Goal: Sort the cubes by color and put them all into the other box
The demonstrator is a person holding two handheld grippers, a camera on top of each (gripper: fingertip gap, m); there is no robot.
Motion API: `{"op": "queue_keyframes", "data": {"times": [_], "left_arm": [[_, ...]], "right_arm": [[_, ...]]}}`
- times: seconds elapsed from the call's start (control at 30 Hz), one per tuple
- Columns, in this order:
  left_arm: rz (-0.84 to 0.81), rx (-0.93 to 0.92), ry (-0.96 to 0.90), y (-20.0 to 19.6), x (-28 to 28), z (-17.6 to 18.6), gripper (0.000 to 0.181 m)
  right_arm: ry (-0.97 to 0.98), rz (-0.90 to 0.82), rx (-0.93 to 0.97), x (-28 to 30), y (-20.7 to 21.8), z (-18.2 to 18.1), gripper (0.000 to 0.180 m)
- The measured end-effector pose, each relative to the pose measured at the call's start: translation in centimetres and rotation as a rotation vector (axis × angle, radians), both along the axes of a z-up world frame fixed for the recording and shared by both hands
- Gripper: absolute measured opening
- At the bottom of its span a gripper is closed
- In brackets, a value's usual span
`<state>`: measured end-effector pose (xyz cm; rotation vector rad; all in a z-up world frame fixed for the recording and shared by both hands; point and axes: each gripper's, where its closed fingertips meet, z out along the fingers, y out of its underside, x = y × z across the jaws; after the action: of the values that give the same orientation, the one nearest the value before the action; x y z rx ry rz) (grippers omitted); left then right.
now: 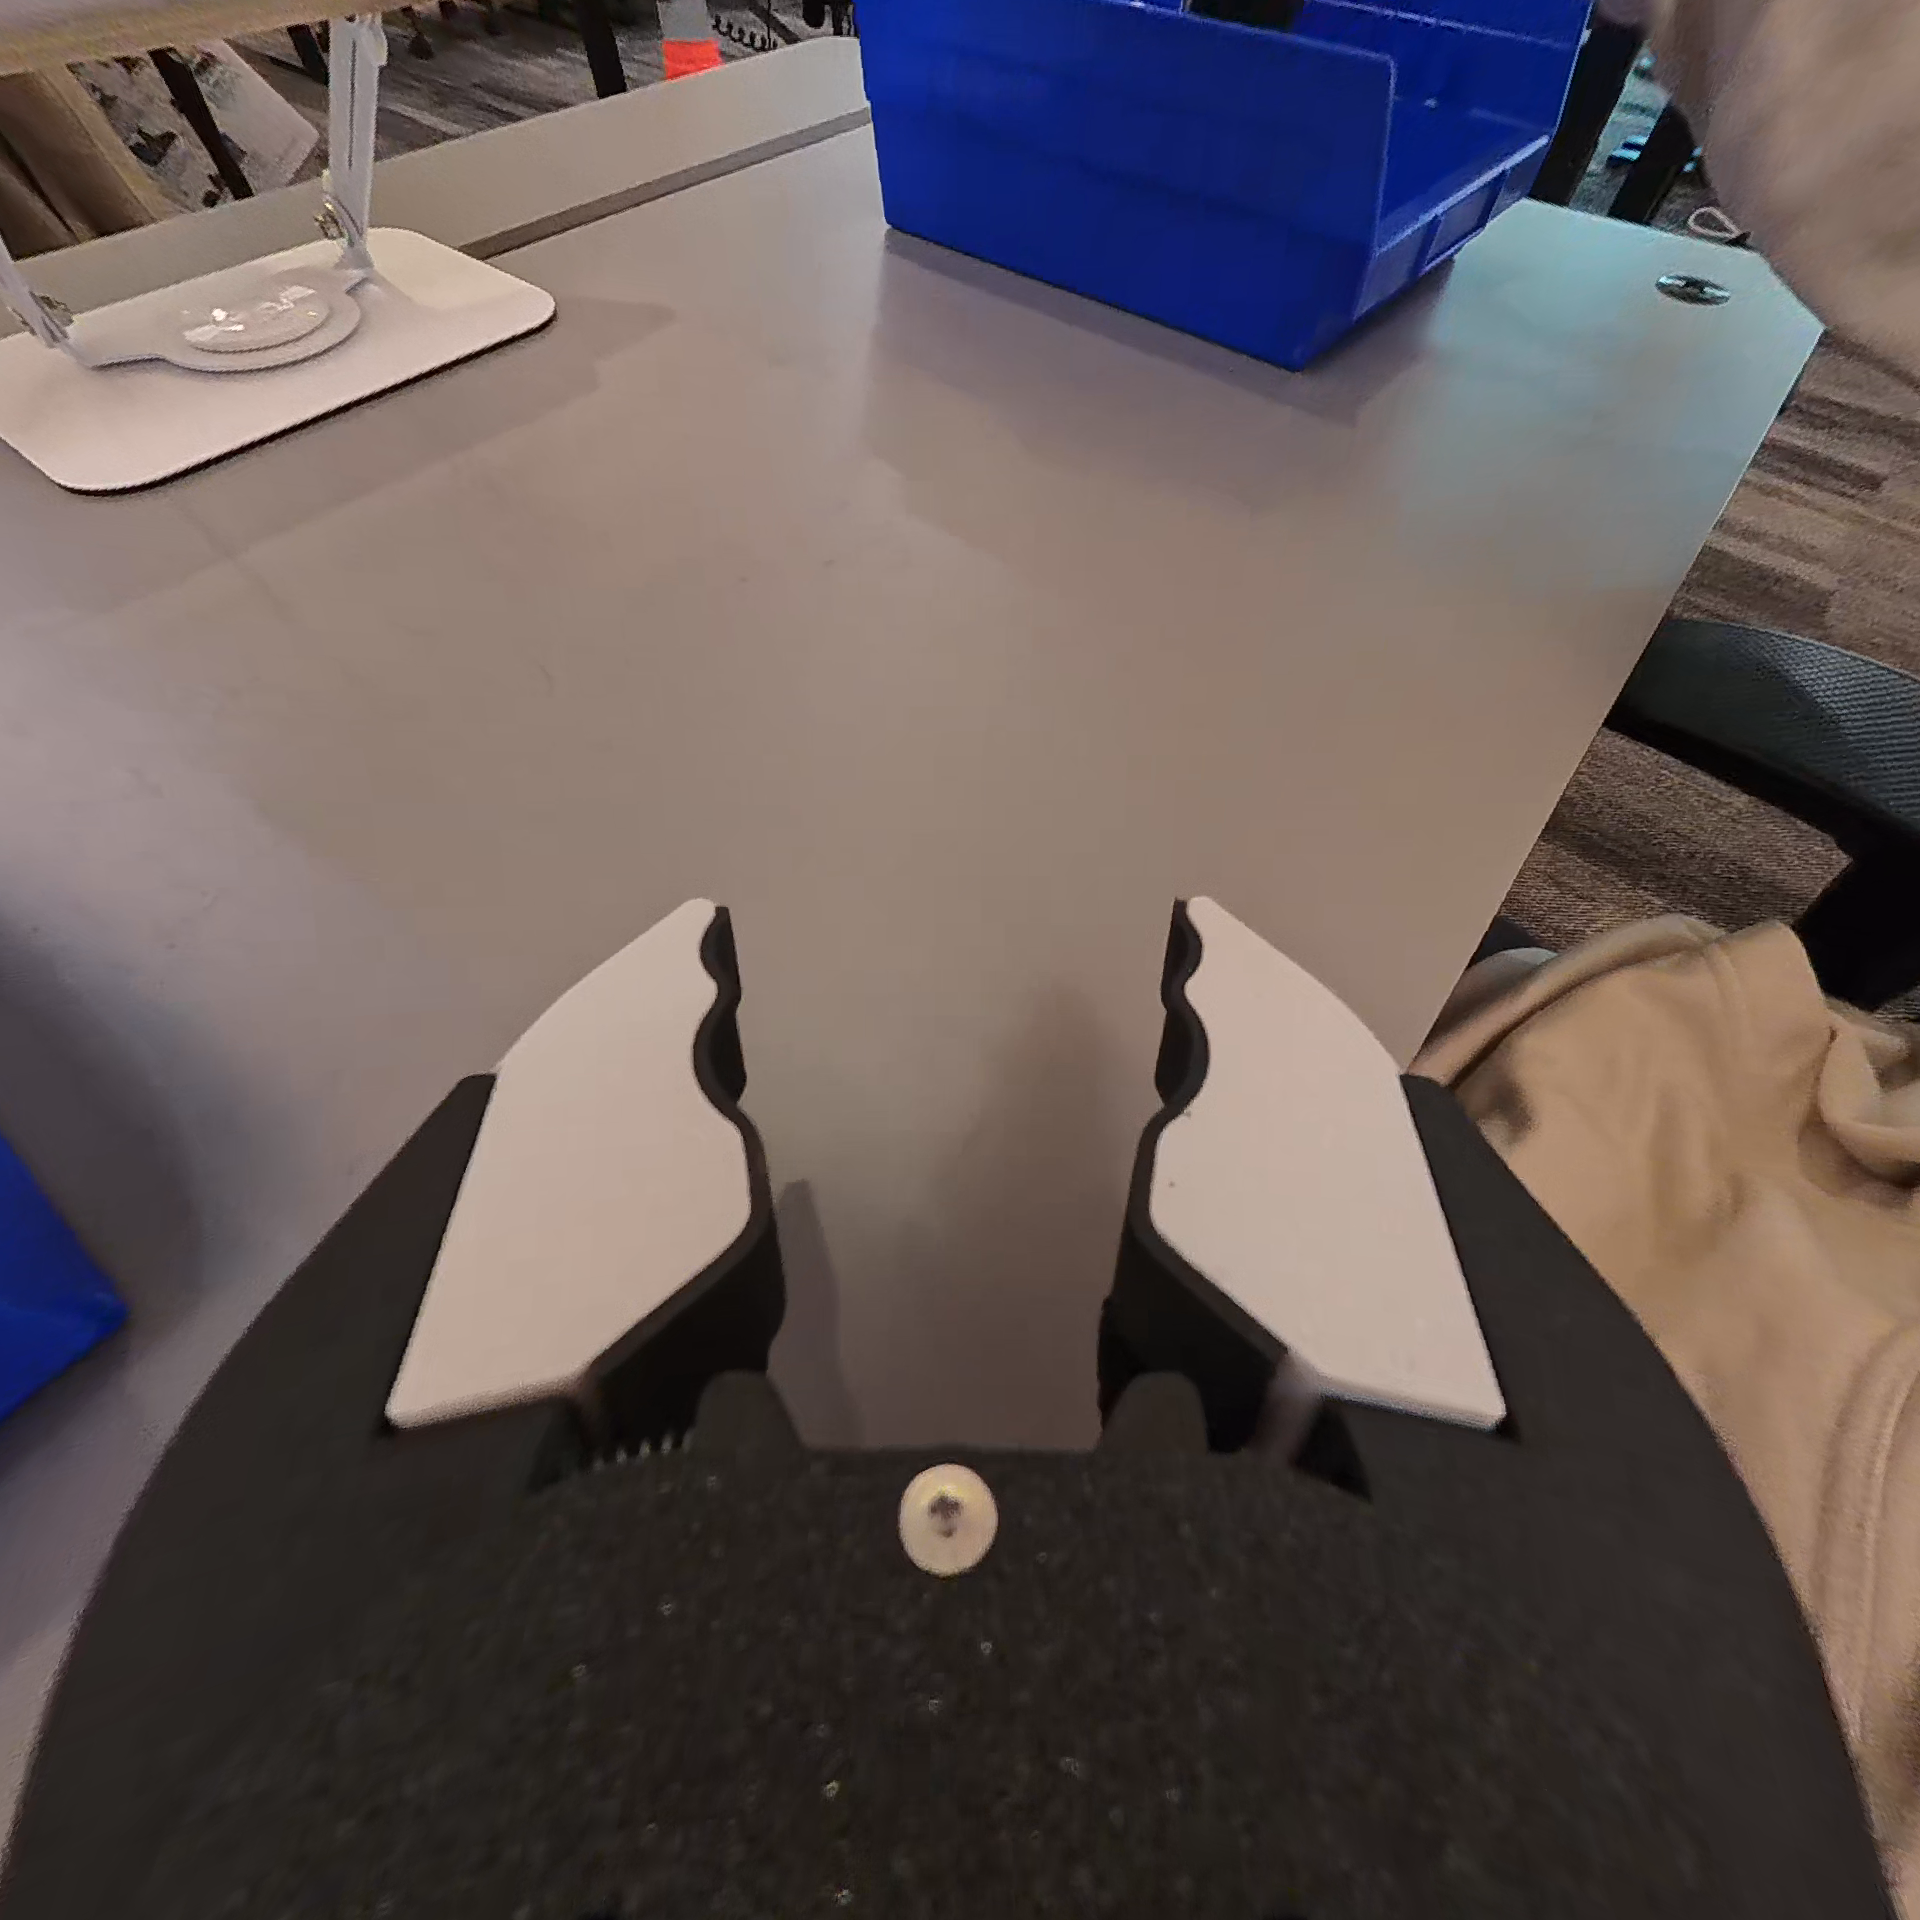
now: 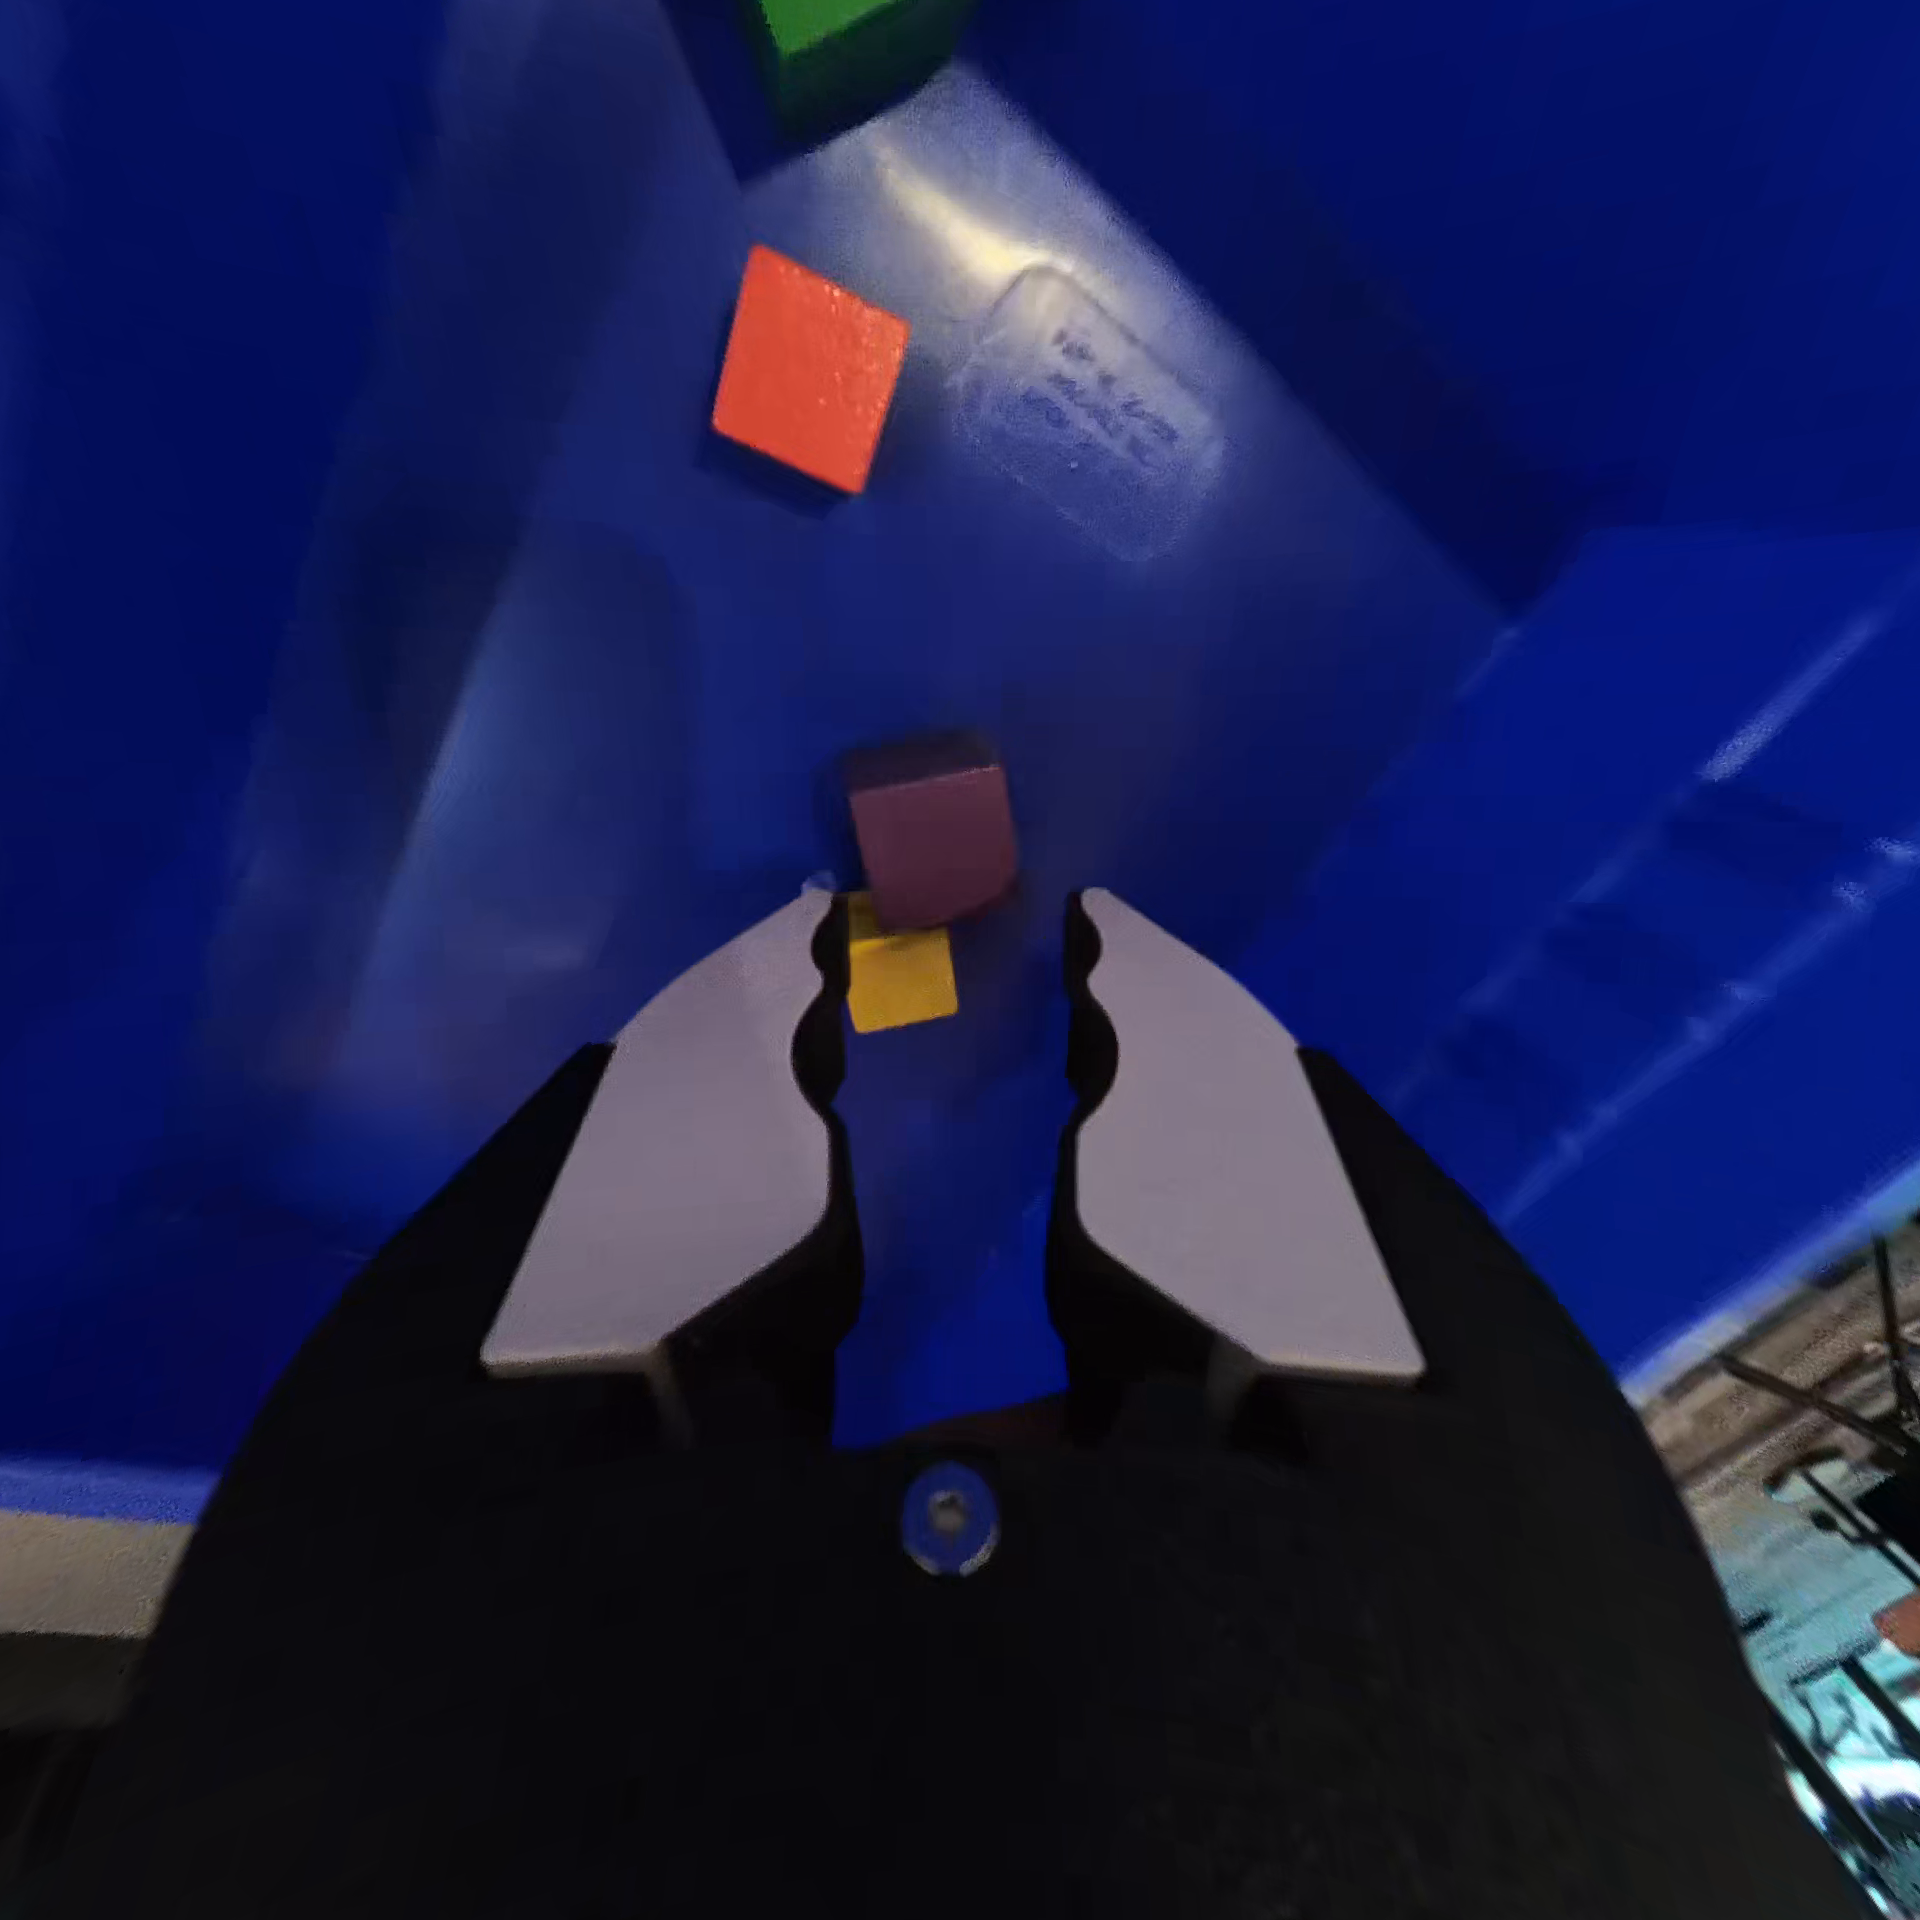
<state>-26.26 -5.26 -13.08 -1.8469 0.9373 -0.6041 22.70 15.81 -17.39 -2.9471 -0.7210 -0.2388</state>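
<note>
On my right gripper [image 2: 948, 904] the two fingers stand apart with a moderate gap and nothing between them; their pale matte tops and black scalloped inner pads [image 2: 821, 997] end just short of a purple cube [image 2: 932, 840]. That cube sits tilted, one edge overlapping a yellow cube [image 2: 902, 987] that lies flat beside my left fingertip. I cannot tell whether the purple one rests on the yellow or hangs free above it. Farther along the floor lies an orange-red cube [image 2: 808, 369] with a faintly grainy top face, well apart from the first two, and beyond it a green cube [image 2: 842, 47], cut off by the top edge. All four are inside a blue box [image 2: 1558, 831] of glossy moulded plastic, with a raised embossed patch on its floor and ribbed steps in the right wall.

My left gripper [image 1: 951, 914] is spread wide and empty, the same pale plates over black wavy pads, hovering above a smooth grey table [image 1: 831, 623]. Ahead, near the far edge, stands a blue bin [image 1: 1143, 197] with a straight divider wall; I cannot see what it holds. To the far left sits a white rounded-corner stand base [image 1: 260, 353]. A beige fabric sleeve [image 1: 1714, 1247] shows at the right, and a dark chair [image 1: 1787, 727] over patterned carpet.
</note>
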Motion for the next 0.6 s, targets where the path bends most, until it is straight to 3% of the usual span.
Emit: {"op": "queue_keyframes", "data": {"times": [0.1,0.2,0.27,0.33,0.43,0.6], "left_arm": [[0.005,0.003,0.006,0.0,0.0,-0.1,0.078],[0.013,-0.002,0.008,0.3,0.1,-0.3,0.078],[0.028,-0.009,-0.006,0.5,0.0,-0.2,0.078],[0.05,-0.038,-0.045,0.9,-0.1,0.0,0.078],[0.118,-0.084,-0.106,1.8,-0.8,0.2,0.078],[0.193,-0.093,-0.144,2.5,-2.1,0.6,0.075]], "right_arm": [[0.035,-0.003,0.218,-0.5,-0.2,4.3,0.039],[0.089,-0.021,0.586,-3.2,-1.8,10.2,0.039],[0.283,0.07,0.841,-9.3,-4.7,13.5,0.038],[0.602,0.187,1.003,-17.3,-9.5,15.1,0.033],[0.989,0.299,0.999,-27.7,-16.7,13.6,0.033],[0.982,0.354,0.963,-34.7,-20.8,8.8,0.038]]}}
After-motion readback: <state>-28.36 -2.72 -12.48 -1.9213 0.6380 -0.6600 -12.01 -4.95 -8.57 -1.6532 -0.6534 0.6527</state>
